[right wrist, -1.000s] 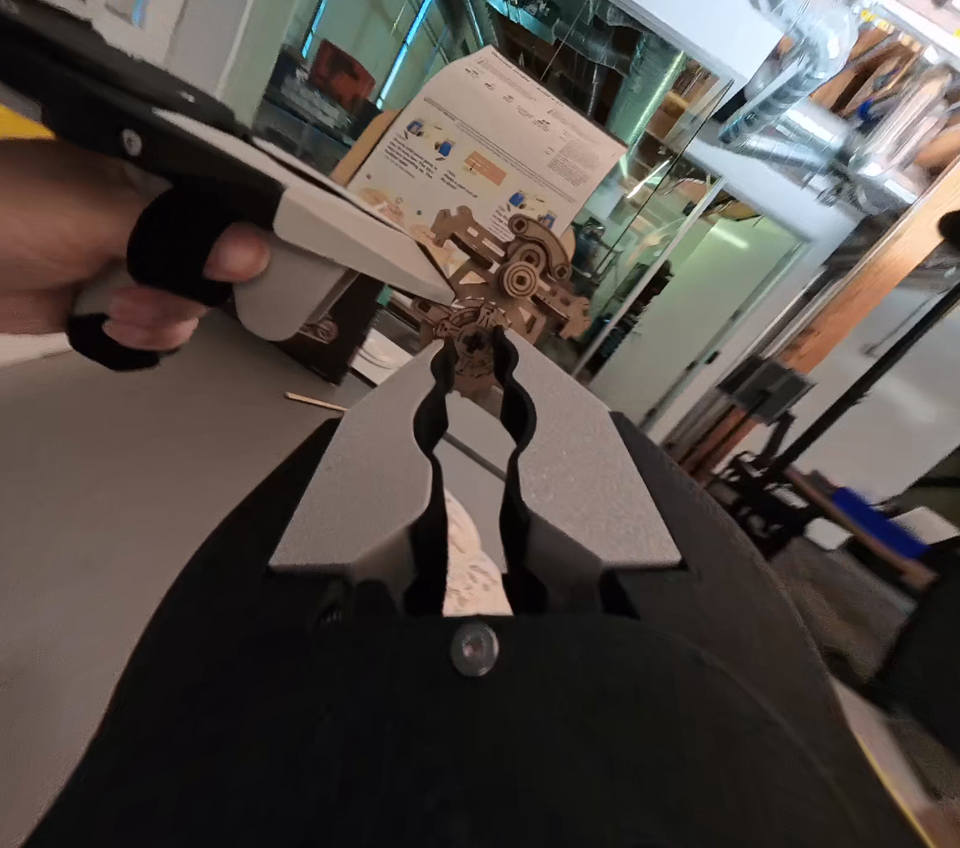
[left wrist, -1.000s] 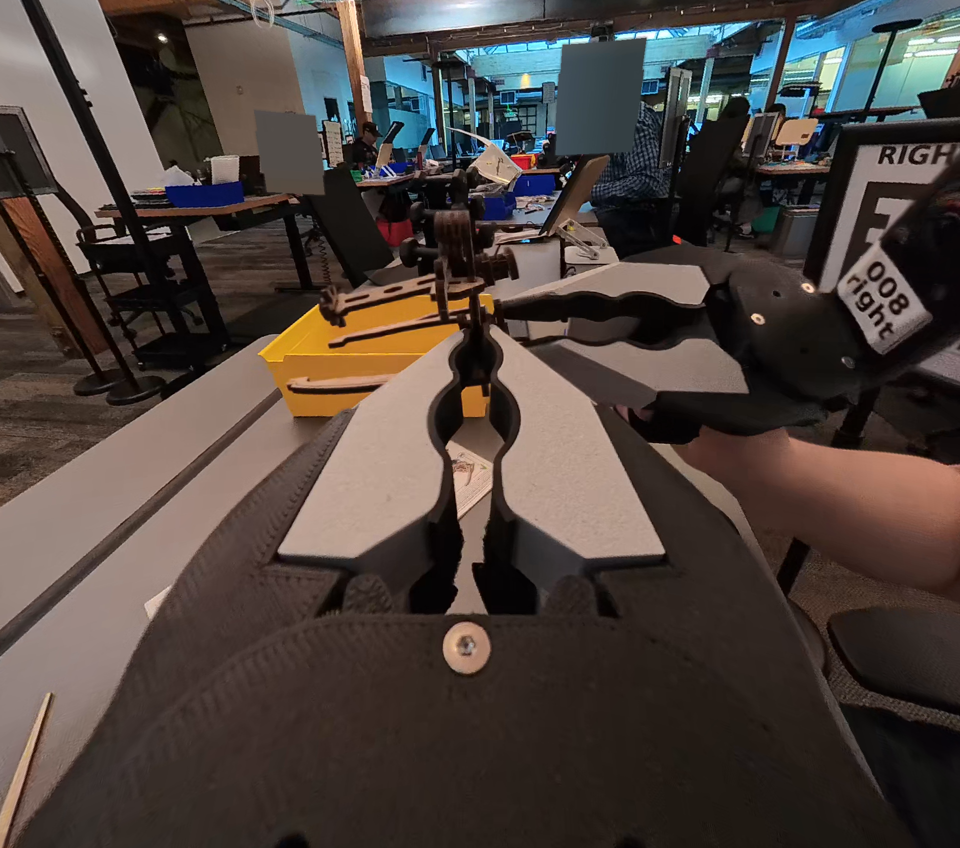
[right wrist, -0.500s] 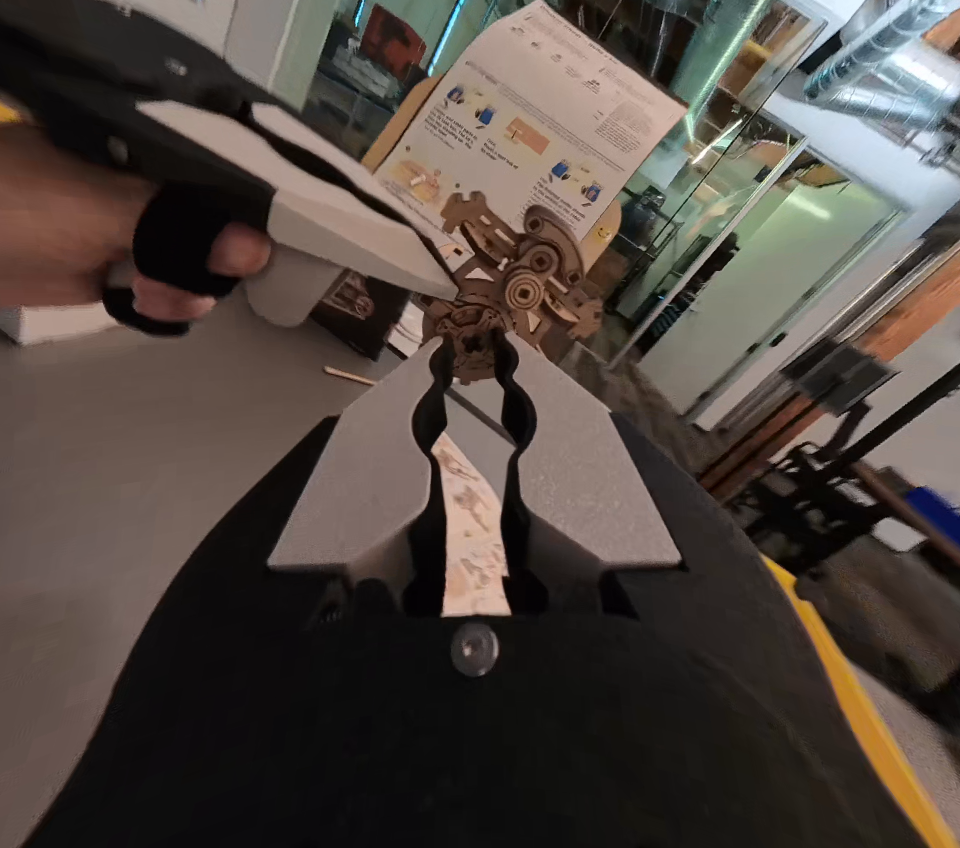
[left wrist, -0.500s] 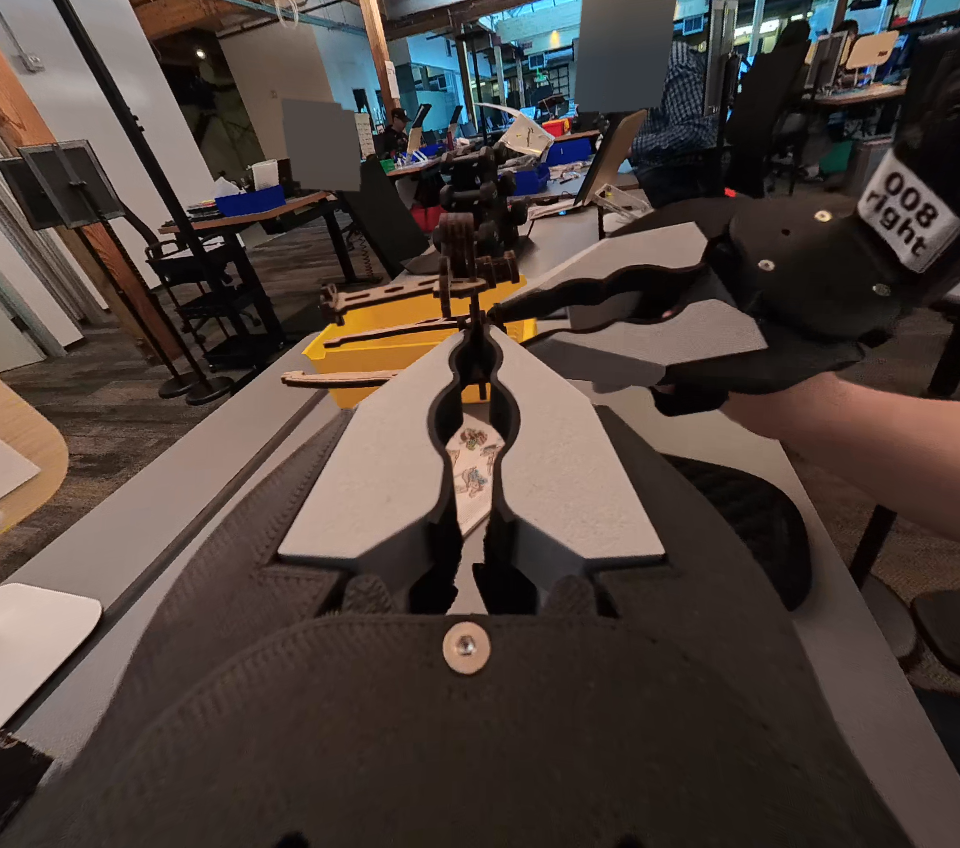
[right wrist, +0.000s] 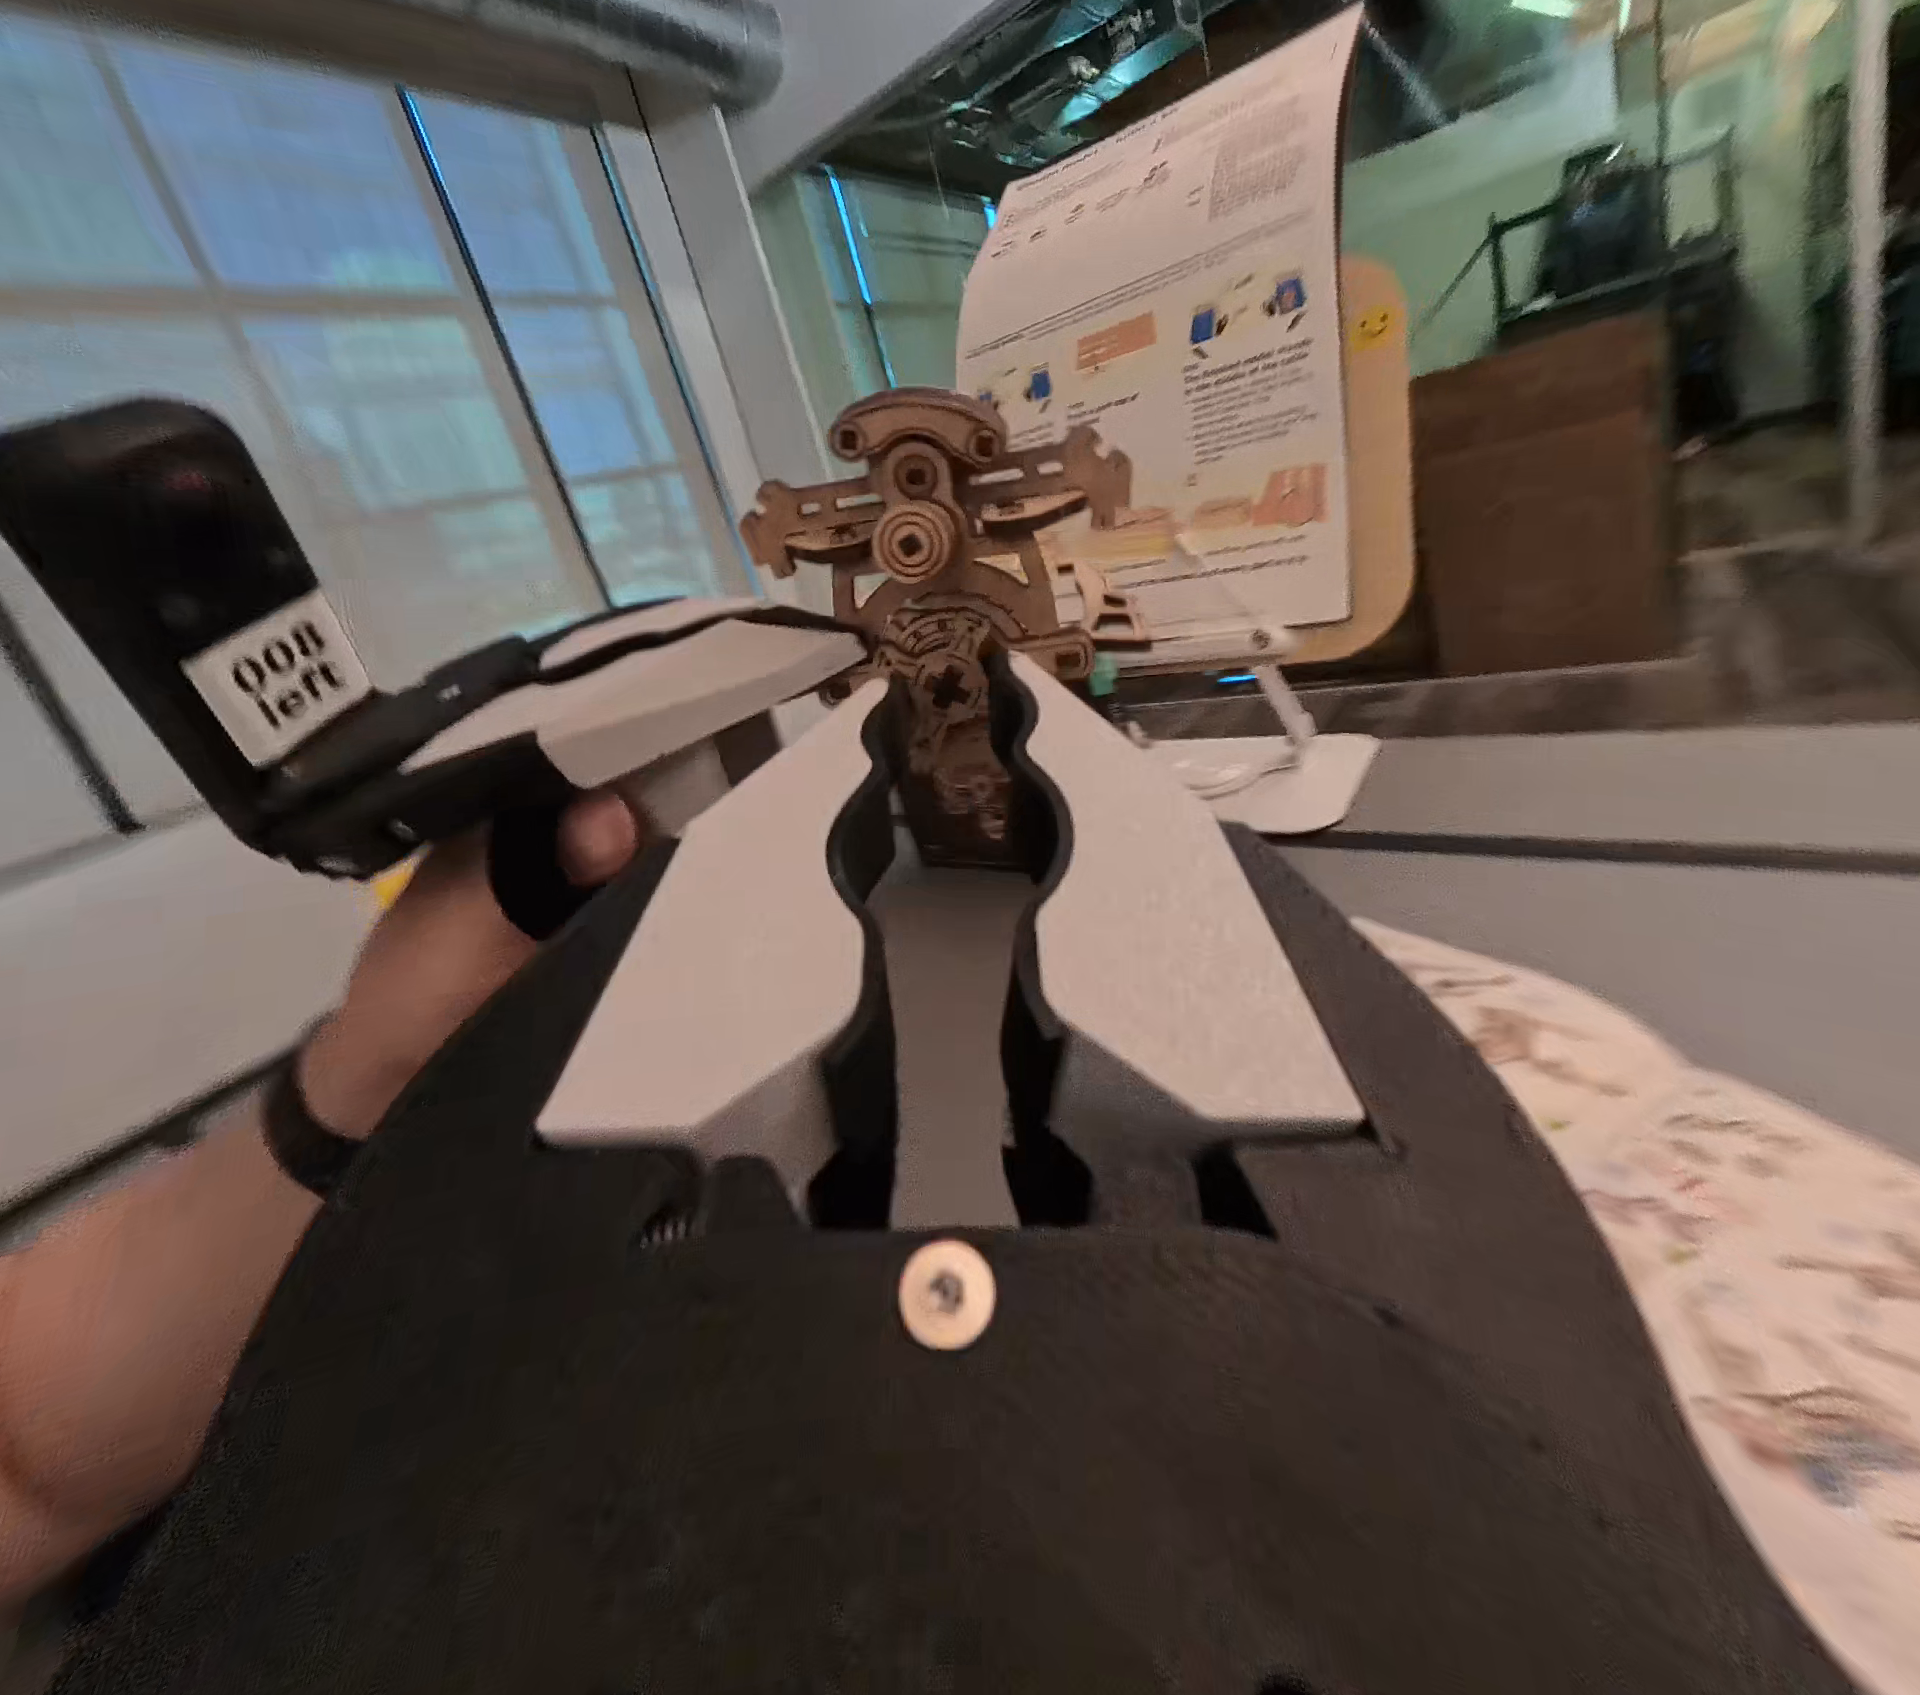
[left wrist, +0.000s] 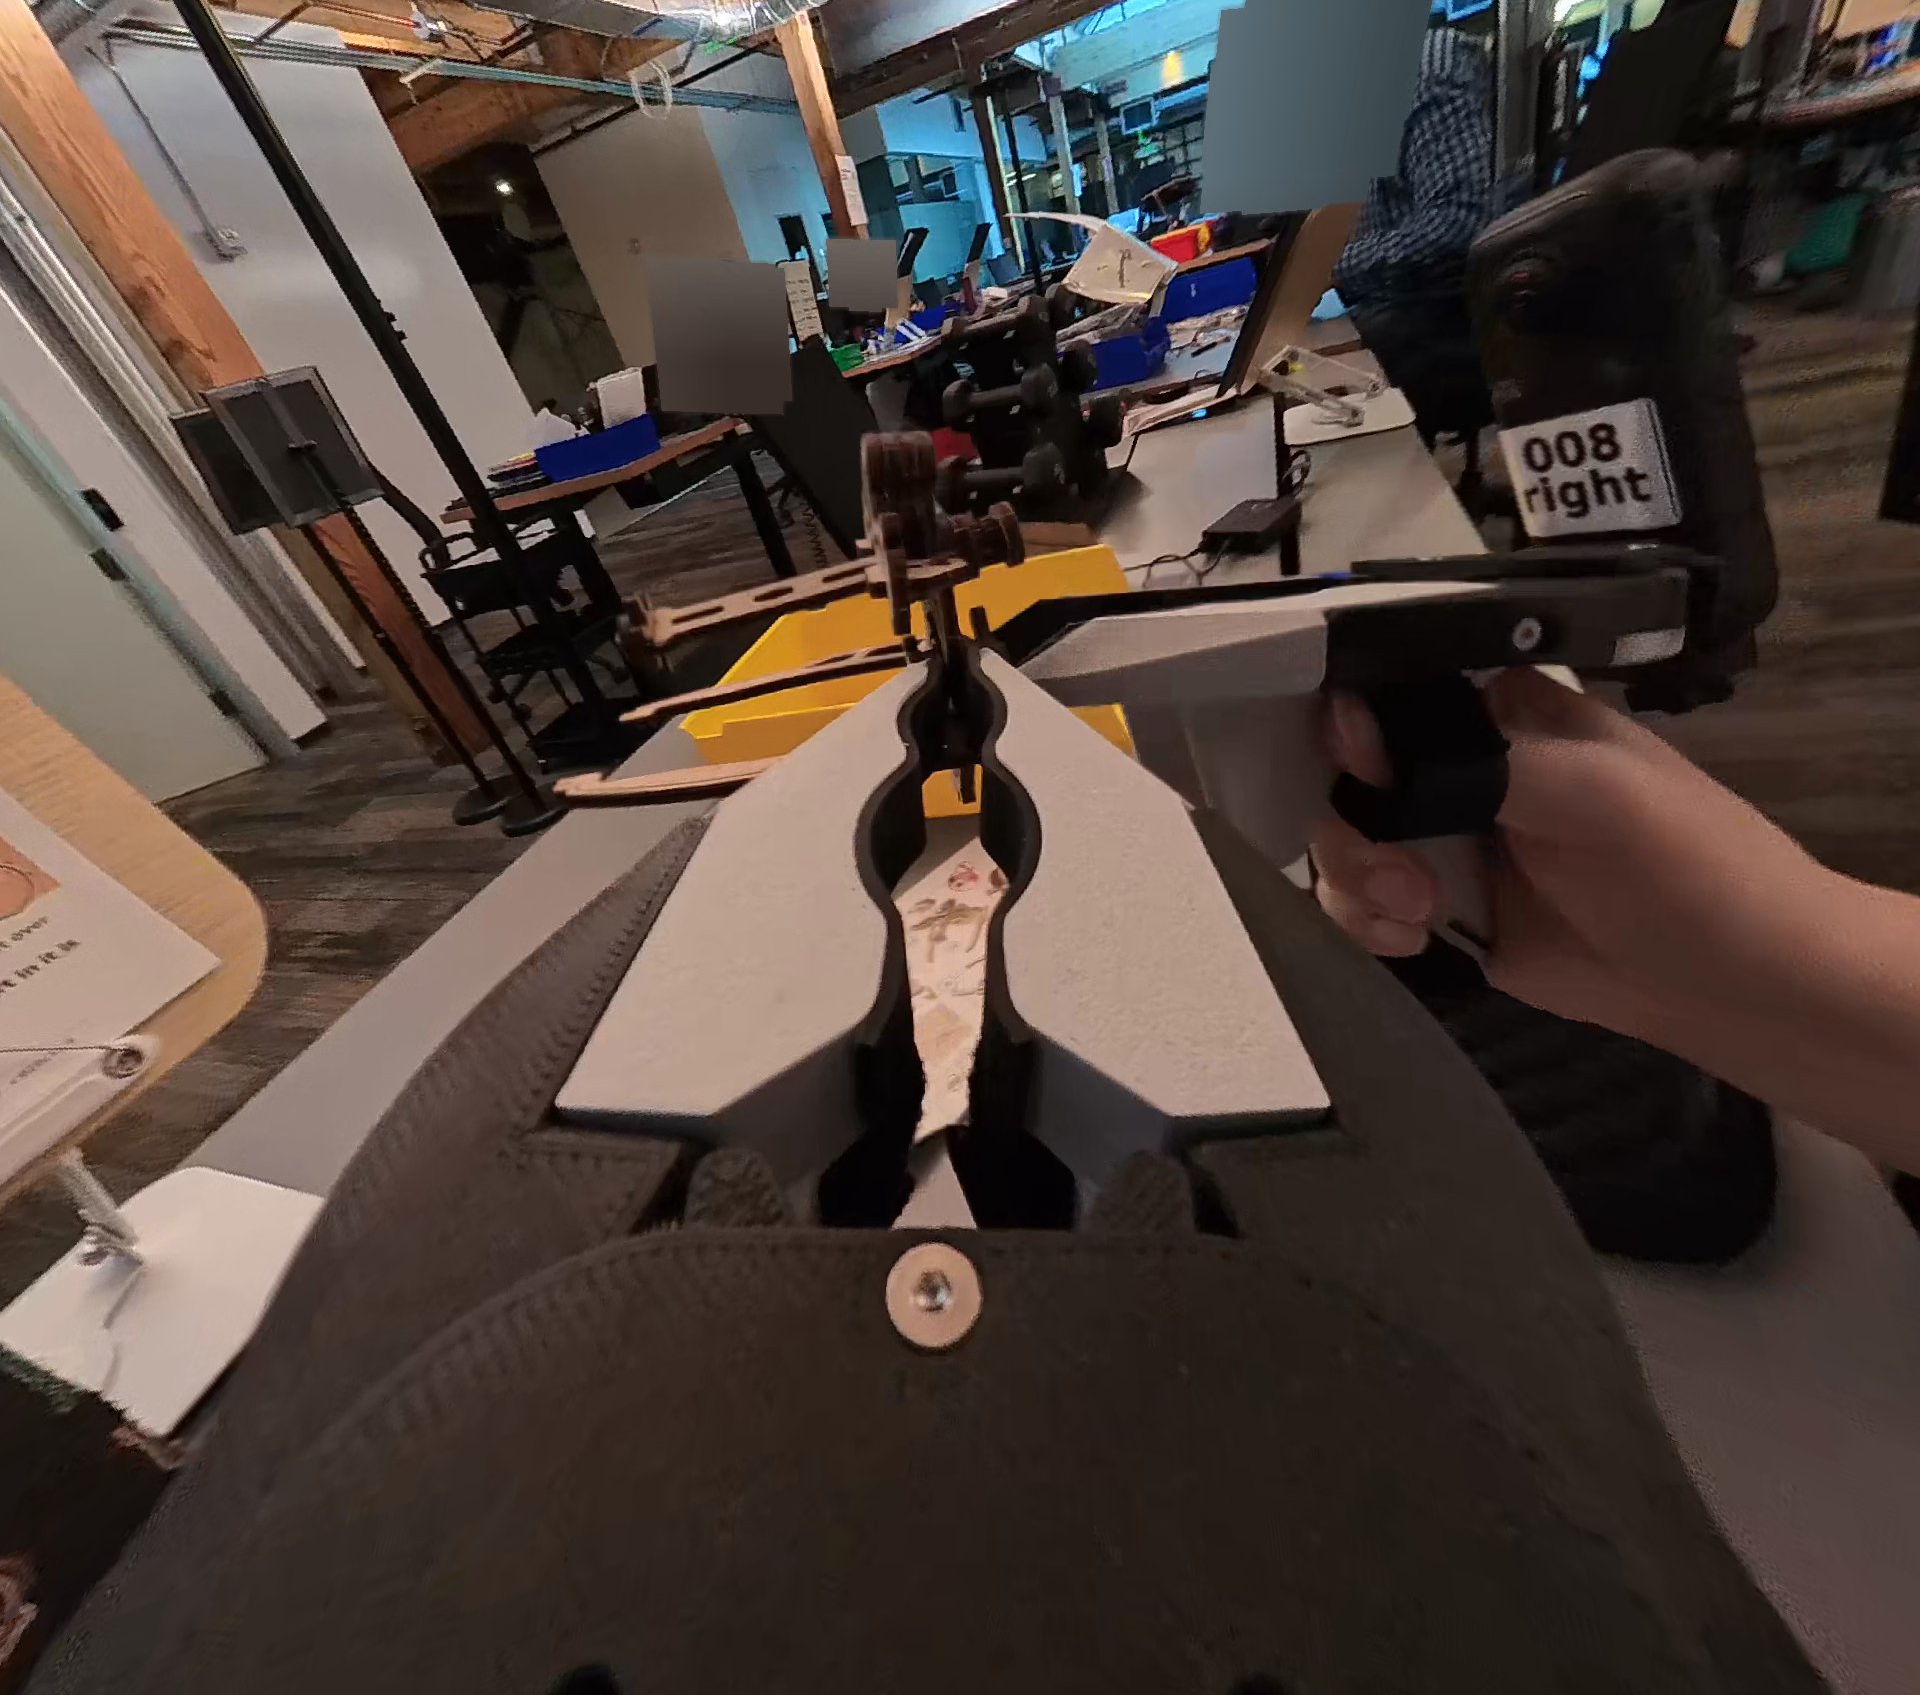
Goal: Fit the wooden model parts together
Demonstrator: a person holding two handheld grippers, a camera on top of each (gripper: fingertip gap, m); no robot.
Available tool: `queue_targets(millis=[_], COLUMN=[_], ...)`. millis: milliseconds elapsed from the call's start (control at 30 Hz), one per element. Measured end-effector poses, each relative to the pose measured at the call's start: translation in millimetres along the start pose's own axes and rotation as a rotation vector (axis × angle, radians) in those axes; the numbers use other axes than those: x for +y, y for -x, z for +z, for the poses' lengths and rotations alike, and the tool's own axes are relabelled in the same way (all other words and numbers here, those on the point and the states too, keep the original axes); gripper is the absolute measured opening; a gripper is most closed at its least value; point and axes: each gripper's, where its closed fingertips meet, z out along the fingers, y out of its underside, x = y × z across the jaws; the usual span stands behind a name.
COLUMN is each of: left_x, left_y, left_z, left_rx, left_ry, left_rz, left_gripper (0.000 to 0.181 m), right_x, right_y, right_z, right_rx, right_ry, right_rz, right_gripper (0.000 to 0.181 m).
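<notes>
Two hand-held grippers, left [left wrist: 951, 689] and right [right wrist: 951, 710], both clamped on my wooden model [right wrist: 920, 544] | above desk [right wrist: 1558, 897] | advice: press straight, gently; thin arms may snap.

Brown wooden model [right wrist: 914, 544], yellow bin [left wrist: 821, 669].

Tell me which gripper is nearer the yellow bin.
Left, as far as the left wrist view shows. The left gripper holds the wooden model just before the yellow bin; the right gripper reaches in from the bin's right side.
</notes>
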Motion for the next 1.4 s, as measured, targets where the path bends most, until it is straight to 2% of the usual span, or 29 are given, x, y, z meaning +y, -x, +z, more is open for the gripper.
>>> queue_targets(millis=[367,500,567,633,767,867,1000,1067,1100,1267,1400], left_x=[7,7,9,10,4,-5,-10,-10,-10,-8,-10], left_y=[0,-1,-1,0,4,9,11,12,12,8,4], left_z=[2,2,2,3,0,-5,-10,-10,-10,-7,-5], left_rx=[-0.047,-0.062,-0.069,-0.071,-0.057,-0.015,0.040,0.051,0.046,-0.011,-0.061], left_ry=[0.039,0.046,0.063,0.066,0.044,0.019,0.014,0.014,0.013,0.019,0.009], left_rz=[0.173,0.234,0.264,0.255,0.119,-0.042,-0.180,-0.221,-0.219,-0.115,-0.052], left_gripper=[0.000,0.000,0.000,0.000,0.000,0.000,0.000,0.000,0.000,0.000,0.000], right_x=[10,12,14,13,9,5,-11,-14,-11,-11,-9], right_y=[-6,-5,-6,-7,-2,-7,7,14,17,16,13], right_z=[3,4,4,4,1,-6,-10,-8,-4,3,3], right_rx=[-0.235,-0.367,-0.395,-0.367,-0.264,-0.113,0.060,0.121,0.117,0.086,0.092], right_ry=[-0.061,-0.091,-0.093,-0.092,-0.015,0.025,0.024,0.028,0.049,0.063,0.082], right_rz=[0.904,1.327,1.421,1.292,0.760,0.256,-0.512,-0.748,-0.770,-0.608,-0.622], right_gripper=[0.013,0.013,0.014,0.013,0.021,0.032,0.032,0.030,0.030,0.026,0.018])
